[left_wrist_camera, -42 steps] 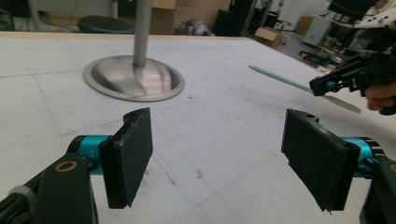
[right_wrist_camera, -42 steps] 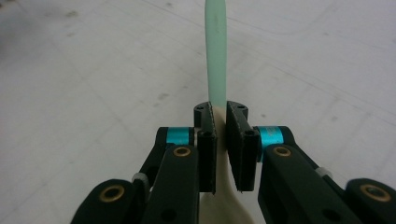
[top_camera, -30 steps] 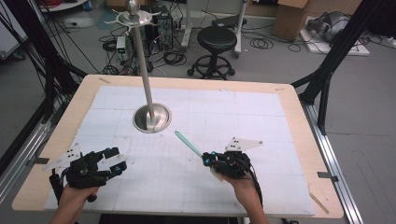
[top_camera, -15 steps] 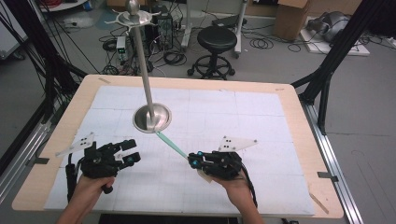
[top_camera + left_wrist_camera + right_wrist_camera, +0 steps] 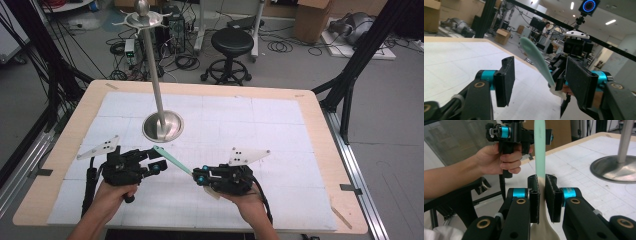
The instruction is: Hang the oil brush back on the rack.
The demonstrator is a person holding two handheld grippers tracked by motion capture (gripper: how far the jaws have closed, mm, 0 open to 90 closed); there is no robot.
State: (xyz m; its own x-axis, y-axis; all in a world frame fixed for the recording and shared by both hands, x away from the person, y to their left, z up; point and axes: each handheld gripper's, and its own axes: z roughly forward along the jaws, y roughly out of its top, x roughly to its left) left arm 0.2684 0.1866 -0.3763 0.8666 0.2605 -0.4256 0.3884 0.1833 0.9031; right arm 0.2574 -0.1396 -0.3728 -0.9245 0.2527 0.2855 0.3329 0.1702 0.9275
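Spatula (image 5: 171, 160), pinched at its handle by the right gripper (image 5: 201, 178), now reaches between the left gripper (image 5: 156, 161) jaws, which have just been closing yet remain spread around its blade; a handover looks imminent above the table (image 5: 310, 125).

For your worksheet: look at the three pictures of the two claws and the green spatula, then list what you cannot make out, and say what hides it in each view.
- Spatula wide end, right gripper view: cut off by the bottom edge, behind the right claw.
- Spatula tip, high view: too small to tell whether the left claw touches it.
- Stand top, right gripper view: cut off by the upper edge.
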